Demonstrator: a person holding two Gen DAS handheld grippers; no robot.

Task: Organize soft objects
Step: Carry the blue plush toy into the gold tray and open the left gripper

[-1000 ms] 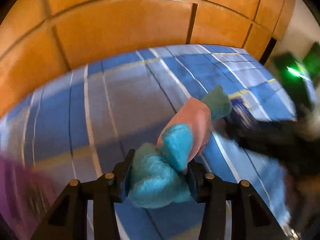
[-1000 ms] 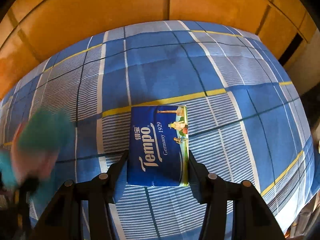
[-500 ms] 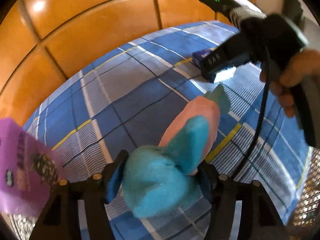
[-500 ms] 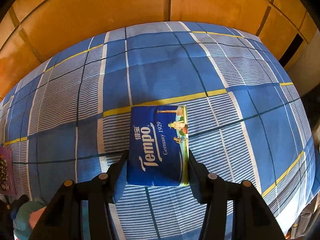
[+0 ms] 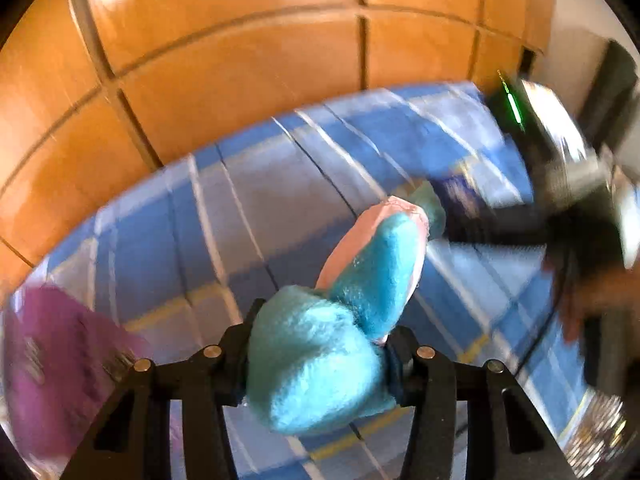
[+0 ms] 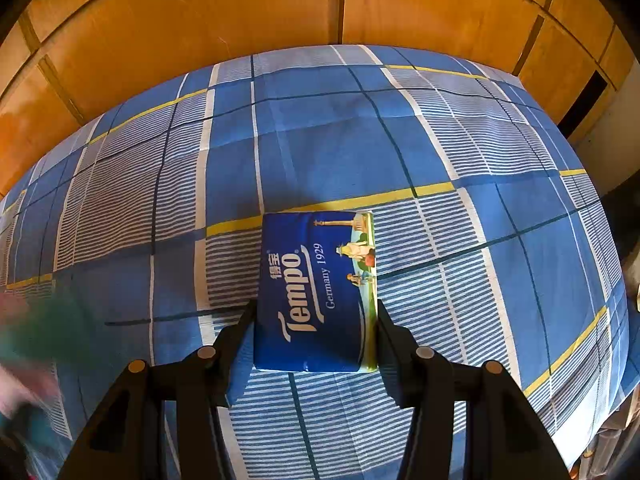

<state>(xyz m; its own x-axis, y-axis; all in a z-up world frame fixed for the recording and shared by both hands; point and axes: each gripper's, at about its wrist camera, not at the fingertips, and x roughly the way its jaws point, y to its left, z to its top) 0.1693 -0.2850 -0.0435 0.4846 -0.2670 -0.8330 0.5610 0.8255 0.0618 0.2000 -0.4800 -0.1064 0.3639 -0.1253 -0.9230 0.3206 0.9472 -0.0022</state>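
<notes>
Left wrist view: left gripper (image 5: 320, 354) carries a turquoise-and-pink plush toy (image 5: 332, 344) above the blue plaid bedsheet (image 5: 180, 232); picture heavily blurred.
Left claw state: jaws closing at this moment, narrow, with the plush's turquoise bulk between them and bulging past both pads; the pink part sticks forward, free.
Neighbours, left view: purple packet (image 5: 52, 360) at lower left, blurred; dark shape with a green light at right is probably the other gripper, details unreadable.
Right wrist view: right gripper (image 6: 316, 332) stands over a blue Tempo tissue pack (image 6: 316, 292) lying flat on the bedsheet.
Right claw state: mid-width; both pads flank the pack's near end, touching or nearly so. Pack sits on the sheet, not lifted; a firm squeeze is not evident.
Step in hand (judgement): carrying the plush toward its place among the soft items.
Doing it well: grip the body, not a limb; squeeze gently since plush compresses and slips; set down clear of the tissue pack and packet; release only once it rests on the sheet.
</notes>
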